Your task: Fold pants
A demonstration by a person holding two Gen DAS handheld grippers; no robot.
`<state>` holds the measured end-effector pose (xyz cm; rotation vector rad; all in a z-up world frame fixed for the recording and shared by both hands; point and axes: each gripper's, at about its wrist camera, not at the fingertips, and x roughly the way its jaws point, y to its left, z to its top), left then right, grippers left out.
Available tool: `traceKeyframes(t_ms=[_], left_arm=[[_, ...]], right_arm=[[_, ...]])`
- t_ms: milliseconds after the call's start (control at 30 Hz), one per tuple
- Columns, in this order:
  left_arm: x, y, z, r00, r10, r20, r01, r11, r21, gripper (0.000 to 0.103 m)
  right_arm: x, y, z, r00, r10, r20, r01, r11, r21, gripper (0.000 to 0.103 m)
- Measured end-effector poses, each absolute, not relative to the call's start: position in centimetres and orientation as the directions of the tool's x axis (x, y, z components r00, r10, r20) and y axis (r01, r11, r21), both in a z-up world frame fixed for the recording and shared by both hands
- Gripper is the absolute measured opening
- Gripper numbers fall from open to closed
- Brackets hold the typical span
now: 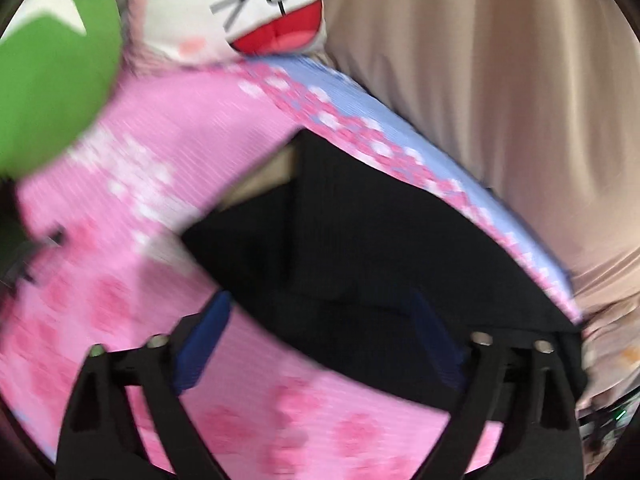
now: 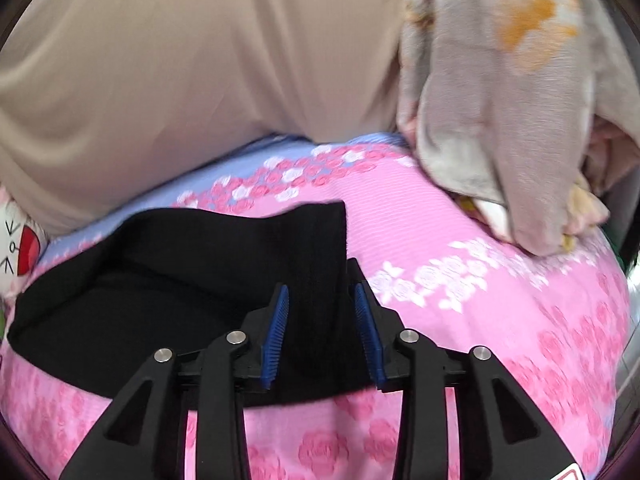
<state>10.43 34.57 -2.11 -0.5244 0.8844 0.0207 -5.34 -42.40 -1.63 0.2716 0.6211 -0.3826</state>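
**Black pants on the pink bed, right tool around a raised fold**

We see the right tool [image 2: 322,334] with its two blue pads standing a little apart, and a raised ridge of the black pants [image 2: 200,280] running up between them. Whether the pads actually press the cloth we cannot tell; a narrow gap shows on each side of the ridge. The fold climbs away from the tool to a corner that stands up off the bed.

Our left tool [image 1: 320,344] has its fingers spread wide. The left pad sits over the pink cover, the right pad over the dark cloth, and the edge of the pants [image 1: 360,240] runs across between them. This view is blurred.

The pants lie bunched on a bed under a pink rose-print cover [image 2: 500,320], whose far edge turns to a pale blue band [image 1: 360,100]. Behind the bed hangs a beige curtain [image 2: 180,60]. A grey patterned blanket with orange marks [image 2: 500,100] is heaped on the far right part of the bed. At the other end rest a white cushion with a drawn laughing face [image 1: 256,12] and, beside it, a green plush shape [image 1: 52,80].
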Motion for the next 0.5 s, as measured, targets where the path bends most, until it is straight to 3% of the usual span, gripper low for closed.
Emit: traceKeyframes(t_ms=[200, 267, 300, 333, 500], left_arm=[[14.7, 31.4, -4.8, 0.570, -0.318, -0.758, -0.251, 0.811, -0.529, 0.090], [15.7, 31.2, -5.4, 0.555, -0.347, -0.756, -0.270, 0.784, -0.559, 0.061], [16.2, 31.3, -5.5, 0.540, -0.353, -0.765, -0.274, 0.785, -0.556, 0.028], [16.3, 31.4, -5.4, 0.532, -0.342, -0.774, -0.288, 0.787, -0.546, 0.011], [12.1, 33.5, 0.7, 0.635, -0.282, -0.719, -0.237, 0.815, -0.529, 0.007]], right_arm=[[-8.5, -39.7, -1.6, 0.747, -0.274, -0.606, 0.423, 0.899, 0.115, 0.047], [-9.1, -38.8, -1.9, 0.746, -0.265, -0.611, 0.416, 0.902, 0.116, 0.048], [-9.3, -38.2, -2.1, 0.745, -0.252, -0.617, 0.406, 0.906, 0.119, 0.049], [-9.5, -37.9, -2.2, 0.747, -0.249, -0.616, 0.403, 0.907, 0.122, 0.049], [-9.5, -36.6, -2.6, 0.766, -0.204, -0.610, 0.375, 0.912, 0.165, 0.049]])
